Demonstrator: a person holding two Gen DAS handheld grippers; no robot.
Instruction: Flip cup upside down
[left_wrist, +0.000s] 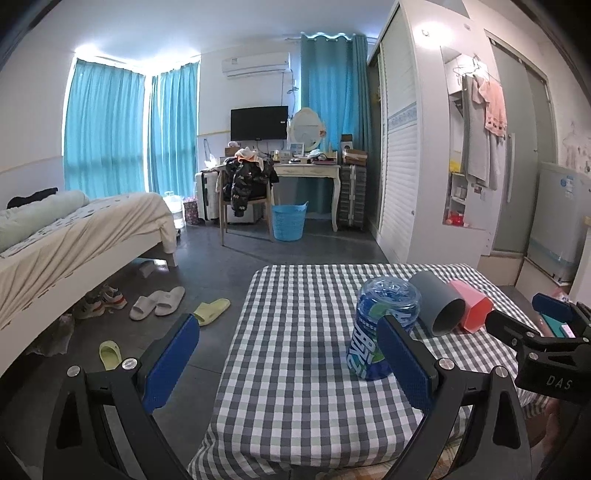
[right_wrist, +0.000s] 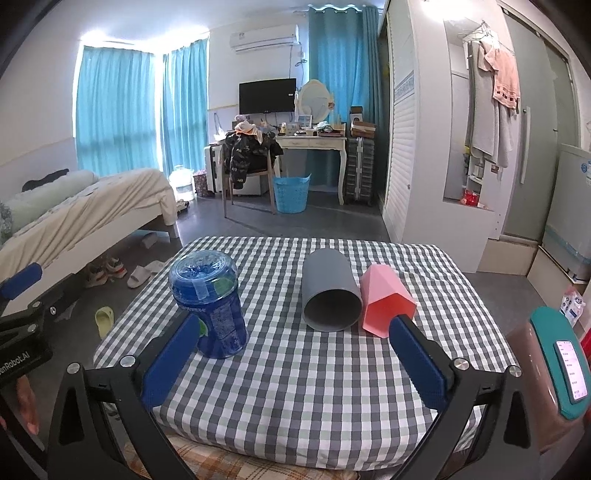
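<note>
Checked cloth covers the table (right_wrist: 295, 369), and I use this table as the reference for all places. On it are three containers. Nearest to the left edge of the table stands a blue transparent cup (right_wrist: 208, 306), upside down, with its base on top and its mouth on the cloth. More to the right and a little further back lies a grey cup (right_wrist: 328, 295) on its side, its open mouth turned toward the near edge of the table. A pink faceted cup (right_wrist: 384, 302) lies just beside it on the right, touching it or almost touching, also with the mouth toward the near edge.

Both tools are held over the near edge of the table. On the right gripper (right_wrist: 291, 358) the jaws are spread wide, with nothing between them; its left blue pad is just in front of the blue transparent cup, but I cannot tell if it touches. The left gripper (left_wrist: 288, 362) has its jaws wide apart too and holds nothing; in its own view the right pad overlaps the blue transparent cup (left_wrist: 384, 325).

Beyond the far edge of the table there is a blue basket (right_wrist: 291, 194) on the floor and a bed (right_wrist: 92, 210) to the left.
</note>
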